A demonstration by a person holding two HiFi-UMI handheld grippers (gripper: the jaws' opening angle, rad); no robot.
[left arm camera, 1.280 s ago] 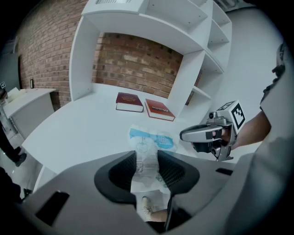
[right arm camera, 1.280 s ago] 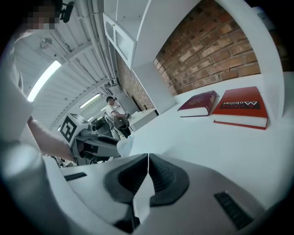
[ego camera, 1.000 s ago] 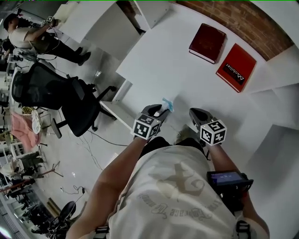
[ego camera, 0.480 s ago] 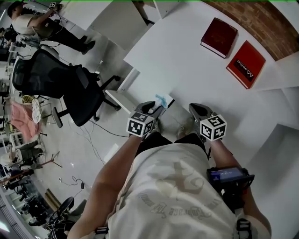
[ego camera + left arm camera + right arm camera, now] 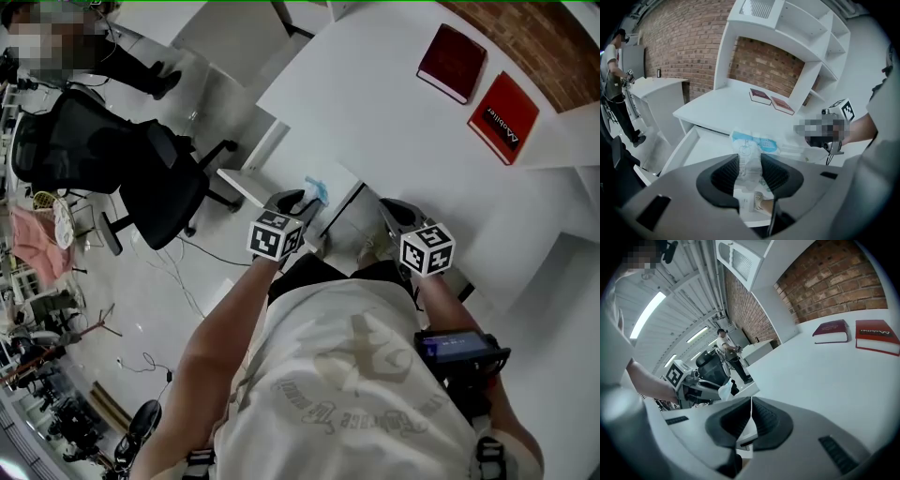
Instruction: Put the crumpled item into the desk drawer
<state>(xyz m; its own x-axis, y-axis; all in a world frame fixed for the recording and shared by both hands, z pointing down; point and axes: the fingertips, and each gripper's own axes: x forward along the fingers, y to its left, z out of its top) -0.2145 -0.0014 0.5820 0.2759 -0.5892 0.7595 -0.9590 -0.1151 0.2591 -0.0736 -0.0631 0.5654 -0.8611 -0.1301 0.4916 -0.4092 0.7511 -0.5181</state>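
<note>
White surface [image 5: 375, 112] at 12 o'clock; left gripper [image 5: 302, 202] clamps crumpled item [image 5: 316, 189] mid-body, which I judge light and soft; right gripper [image 5: 390, 210] pinches drawer [image 5: 703, 147] front.

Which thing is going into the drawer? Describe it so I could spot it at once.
Find the big white desk with two red books at its far end, then its near edge, where a drawer stands pulled open. There the left gripper pinches a crumpled packet: thin, whitish wrapping with blue print, the only soft, wrinkled thing among flat white boards.
</note>
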